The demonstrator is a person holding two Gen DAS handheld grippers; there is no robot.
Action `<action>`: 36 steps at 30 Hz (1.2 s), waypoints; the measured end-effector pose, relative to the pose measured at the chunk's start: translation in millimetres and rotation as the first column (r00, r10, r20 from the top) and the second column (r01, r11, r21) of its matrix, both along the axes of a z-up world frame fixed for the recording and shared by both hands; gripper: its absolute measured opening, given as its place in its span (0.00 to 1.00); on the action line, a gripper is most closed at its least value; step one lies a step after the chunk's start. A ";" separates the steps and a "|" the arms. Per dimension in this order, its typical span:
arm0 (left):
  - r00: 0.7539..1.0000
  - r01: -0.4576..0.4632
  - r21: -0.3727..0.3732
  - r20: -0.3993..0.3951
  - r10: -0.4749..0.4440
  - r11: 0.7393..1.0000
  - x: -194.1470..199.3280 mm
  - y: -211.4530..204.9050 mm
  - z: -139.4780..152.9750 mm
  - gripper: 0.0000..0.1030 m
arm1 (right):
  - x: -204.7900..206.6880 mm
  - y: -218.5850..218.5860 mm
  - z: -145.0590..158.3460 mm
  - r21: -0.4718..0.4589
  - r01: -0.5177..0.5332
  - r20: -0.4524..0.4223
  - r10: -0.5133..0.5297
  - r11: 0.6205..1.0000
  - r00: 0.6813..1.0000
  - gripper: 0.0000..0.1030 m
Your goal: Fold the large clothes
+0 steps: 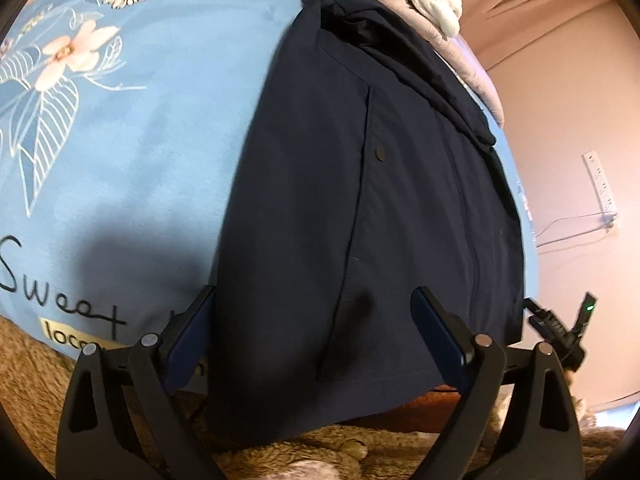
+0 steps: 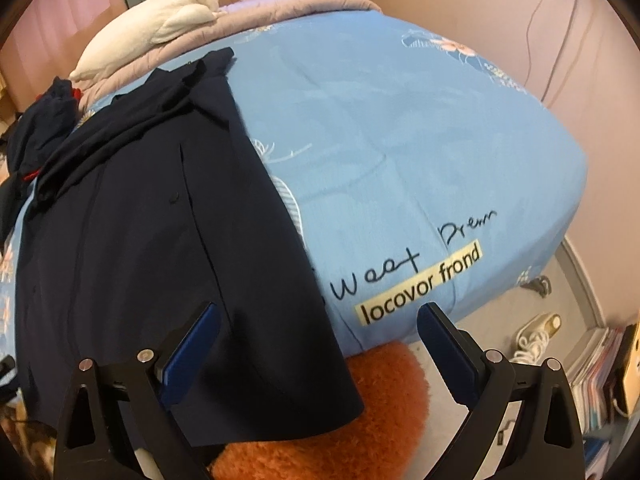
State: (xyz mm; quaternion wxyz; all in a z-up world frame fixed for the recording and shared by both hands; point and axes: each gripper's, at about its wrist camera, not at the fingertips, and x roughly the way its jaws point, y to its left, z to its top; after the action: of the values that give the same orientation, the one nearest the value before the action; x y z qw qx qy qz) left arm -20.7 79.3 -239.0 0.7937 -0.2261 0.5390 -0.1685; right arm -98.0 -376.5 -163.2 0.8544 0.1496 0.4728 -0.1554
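Note:
A large dark navy garment (image 1: 360,208) with a small round button lies lengthwise on the blue floral bed cover (image 1: 152,140), its hem hanging over the near bed edge. It also shows in the right wrist view (image 2: 160,248), folded into a long strip with a sleeve laid across its top. My left gripper (image 1: 314,332) is open, its jaws spread over the hanging hem, not touching it. My right gripper (image 2: 318,344) is open above the garment's lower right corner, holding nothing.
A white pillow (image 2: 160,28) and a pink quilt (image 2: 288,4) lie at the bed's head. Another dark garment with red trim (image 2: 40,120) is heaped at the left. An orange fluffy cushion (image 2: 340,420) sits below the bed edge. Shoes (image 2: 536,332) and books (image 2: 592,380) are on the floor.

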 end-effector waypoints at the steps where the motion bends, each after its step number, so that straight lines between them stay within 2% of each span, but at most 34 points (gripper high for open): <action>1: 1.000 0.004 -0.002 -0.002 -0.004 1.000 0.5 0.1 0.0 0.91 | 0.4 -0.3 -2.2 0.006 0.001 -0.004 -0.001 1.000 1.000 0.96; 7: 1.000 0.026 0.020 -0.009 -0.026 0.999 -0.3 -6.4 -0.6 0.91 | 3.3 -2.0 -11.0 0.044 0.000 -0.019 0.001 0.999 1.000 0.93; 11: 0.998 0.058 0.034 -0.012 -0.057 0.998 -4.4 -13.0 -1.7 0.91 | 7.0 2.5 -14.6 0.038 -0.019 -0.030 0.020 0.999 0.999 0.88; 16: 0.999 0.050 0.042 -0.013 -0.050 0.998 -12.1 -16.4 -0.2 0.90 | 7.8 5.2 -17.3 0.039 -0.026 -0.041 0.027 0.999 0.999 0.88; 19: 0.998 0.045 0.012 -0.033 -0.045 0.999 -12.7 -11.6 -1.6 0.90 | 8.5 7.3 -19.2 0.049 -0.037 -0.042 0.039 0.998 0.998 0.85; 20: 0.998 0.049 0.008 -0.042 -0.049 0.999 -13.3 -11.5 -1.4 0.90 | 9.3 8.2 -20.1 0.050 -0.045 -0.045 0.047 0.998 0.998 0.81; 29: 0.996 0.079 0.100 -0.059 -0.073 0.992 -19.7 -18.2 -0.1 0.88 | 11.9 16.0 -22.2 0.045 -0.085 -0.055 0.087 0.995 0.995 0.68; 31: 0.994 0.057 0.071 -0.100 -0.050 0.996 -21.0 -11.4 -2.2 0.88 | 11.1 19.1 -19.3 0.032 -0.099 -0.058 0.101 0.995 0.993 0.63; 33: 0.994 0.032 0.034 -0.104 -0.028 0.999 -22.5 -3.8 -3.0 0.88 | 10.1 21.8 -16.6 0.018 -0.107 -0.059 0.107 0.994 0.992 0.62; 36: 0.994 0.025 0.045 -0.108 -0.020 0.999 -22.3 -2.7 -6.3 0.85 | 11.5 21.1 -19.0 0.017 -0.103 -0.074 0.104 0.995 0.992 0.61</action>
State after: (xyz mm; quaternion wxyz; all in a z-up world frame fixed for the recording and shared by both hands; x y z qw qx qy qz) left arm -42.9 76.6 -245.3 0.7667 -0.2103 0.5871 -0.1523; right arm -86.5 -355.4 -182.2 0.8419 0.1247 0.5126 -0.1135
